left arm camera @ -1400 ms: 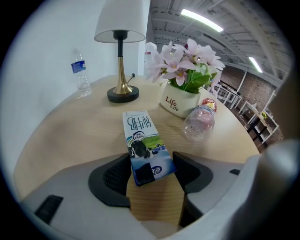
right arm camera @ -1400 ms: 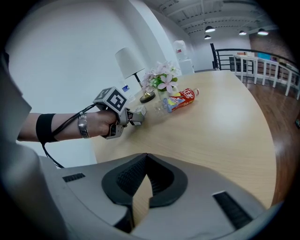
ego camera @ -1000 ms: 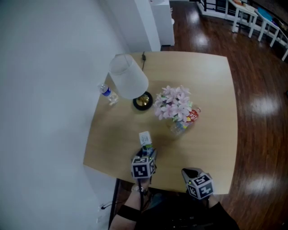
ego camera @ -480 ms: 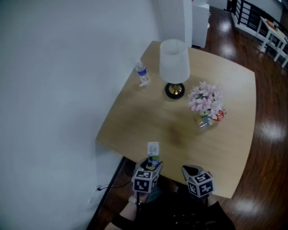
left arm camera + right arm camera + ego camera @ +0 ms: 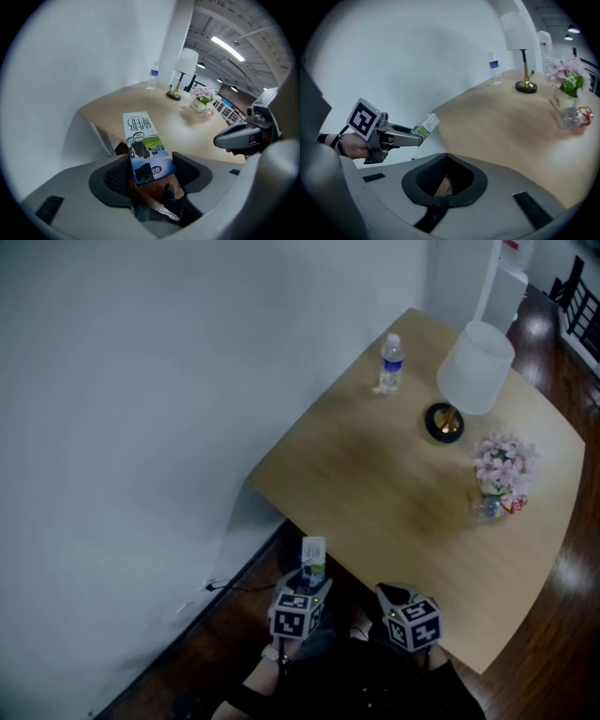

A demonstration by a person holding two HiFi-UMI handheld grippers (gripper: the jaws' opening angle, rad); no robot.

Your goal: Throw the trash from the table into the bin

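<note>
Now we're pinching a milk carton (image 5: pixel 140 136) in the left tongs (image 5: pixel 152 161), just off the bench (image 5: pixel 394 493) edge; the right tongs (image 5: pixel 444 158) are sitting pressed together, empty.

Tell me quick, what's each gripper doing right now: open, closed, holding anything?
Left gripper: jaws closed on the milk carton.
Right gripper: jaws closed, nothing between them.

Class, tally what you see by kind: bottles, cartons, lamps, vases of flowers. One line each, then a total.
Bottles: 2, the upright water bottle and the clear bottle on its side
Cartons: 1, the milk carton in the left hand-held gripper
Lamps: 1, the white-shaded lamp
Vases of flowers: 1, the vase of pink flowers
Total: 5
</note>
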